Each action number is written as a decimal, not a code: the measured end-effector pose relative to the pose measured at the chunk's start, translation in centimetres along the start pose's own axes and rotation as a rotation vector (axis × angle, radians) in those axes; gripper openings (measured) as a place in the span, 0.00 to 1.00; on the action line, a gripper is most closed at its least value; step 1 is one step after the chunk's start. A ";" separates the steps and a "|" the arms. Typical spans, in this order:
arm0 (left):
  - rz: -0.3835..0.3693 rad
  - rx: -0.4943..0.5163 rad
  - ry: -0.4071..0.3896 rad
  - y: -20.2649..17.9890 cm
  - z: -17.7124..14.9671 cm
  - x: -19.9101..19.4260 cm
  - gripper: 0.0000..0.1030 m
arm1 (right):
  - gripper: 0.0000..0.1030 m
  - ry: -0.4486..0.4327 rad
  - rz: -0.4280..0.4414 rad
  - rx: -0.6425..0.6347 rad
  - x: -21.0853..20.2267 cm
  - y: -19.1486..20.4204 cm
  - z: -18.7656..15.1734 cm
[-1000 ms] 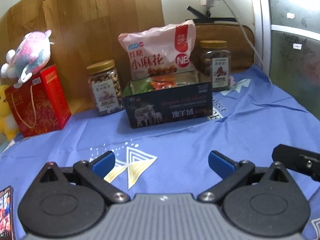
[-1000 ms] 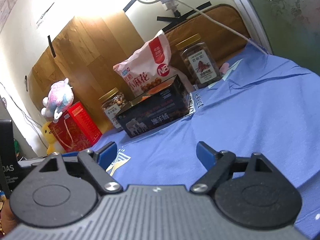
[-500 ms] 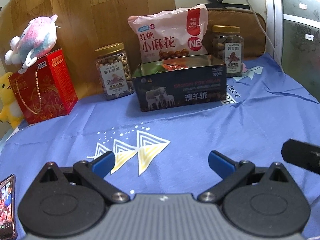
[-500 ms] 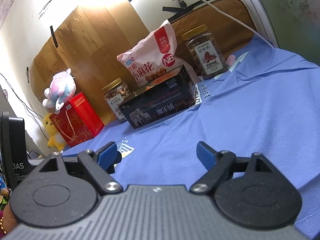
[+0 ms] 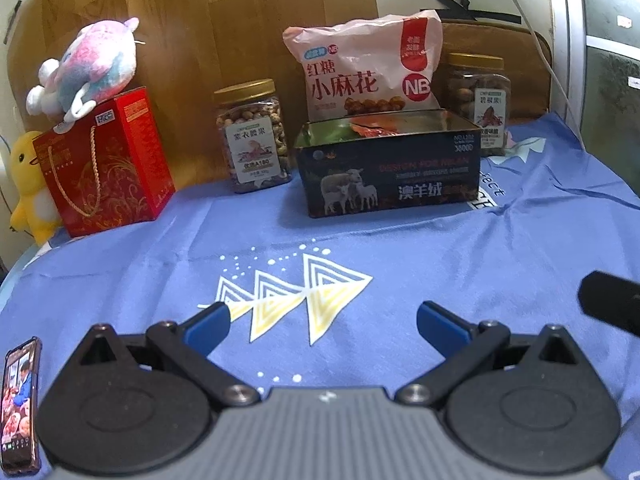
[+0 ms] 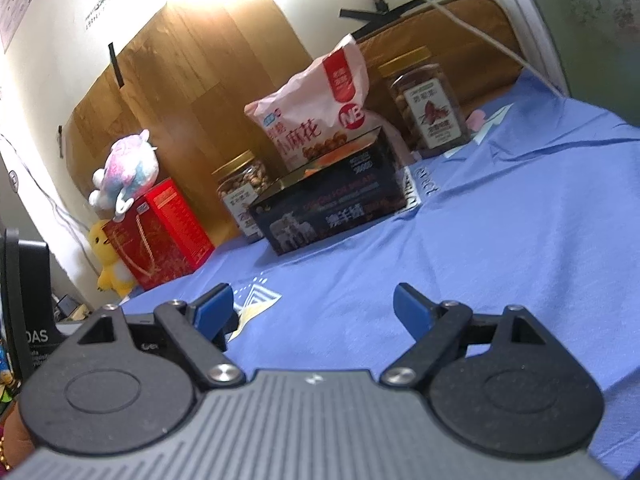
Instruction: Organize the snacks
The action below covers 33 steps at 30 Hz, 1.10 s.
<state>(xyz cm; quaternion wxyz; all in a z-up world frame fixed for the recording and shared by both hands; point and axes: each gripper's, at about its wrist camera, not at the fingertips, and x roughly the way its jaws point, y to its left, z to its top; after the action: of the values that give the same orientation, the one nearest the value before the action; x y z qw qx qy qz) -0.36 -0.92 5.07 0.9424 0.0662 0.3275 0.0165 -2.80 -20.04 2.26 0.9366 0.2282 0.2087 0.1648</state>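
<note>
Both grippers are just hovering over the blue cloth (image 5: 400, 240) right now, neither one holding a thing. The left gripper (image 5: 322, 320) is sitting with its blue-tipped fingers (image 5: 208, 322) spread wide apart, nothing between them but the triangle print on the cloth. The right gripper (image 6: 313, 307) is doing the same, fingers (image 6: 412, 312) wide apart over bare cloth, and its view is tilted quite a bit. The snacks are all lining up at the far edge against the wooden board (image 5: 224, 32): a dark open tin (image 5: 390, 172) with sheep on the front is sitting in the middle, with some orange and green packets poking up inside it. A pink snack bag (image 5: 364, 68) is standing right behind the tin. A gold-lidded nut jar (image 5: 253, 136) is standing just left of the tin, and a second jar (image 5: 478, 96) is standing behind the tin's right corner. Further left a red gift box (image 5: 104, 164) is carrying a pink plush (image 5: 88, 64) on top, with a yellow duck toy (image 5: 28, 184) tucked beside it. A phone (image 5: 20, 404) is lying at the near left edge with its screen lit.
</note>
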 end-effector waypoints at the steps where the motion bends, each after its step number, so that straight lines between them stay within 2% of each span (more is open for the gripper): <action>1: 0.005 -0.002 -0.003 0.0 0.0 0.0 1.00 | 0.87 -0.009 -0.007 0.003 -0.1 -0.1 0.0; 8: 0.035 -0.018 0.017 0.3 -0.1 0.3 1.00 | 0.87 -0.070 -0.030 0.000 -0.7 -0.1 0.2; 15: 0.020 -0.020 0.022 0.3 -0.2 0.2 1.00 | 0.87 -0.060 -0.033 0.011 -0.5 -0.2 0.1; 23: 0.044 0.008 -0.056 0.0 0.0 -0.8 1.00 | 0.87 -0.065 -0.056 -0.001 -0.8 0.1 0.1; 27: 0.027 0.013 -0.086 -0.2 0.2 -1.3 1.00 | 0.87 -0.065 -0.076 -0.008 -1.1 0.2 0.0; 33: -0.007 0.015 -0.088 -0.8 0.1 -1.9 1.00 | 0.87 -0.085 -0.094 -0.010 -2.2 0.1 0.0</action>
<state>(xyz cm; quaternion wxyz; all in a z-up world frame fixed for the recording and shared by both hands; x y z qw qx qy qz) -1.82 -1.87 6.16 0.9555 0.0728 0.2858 0.0075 -4.69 -20.87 3.03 0.9525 0.2202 0.1782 0.1119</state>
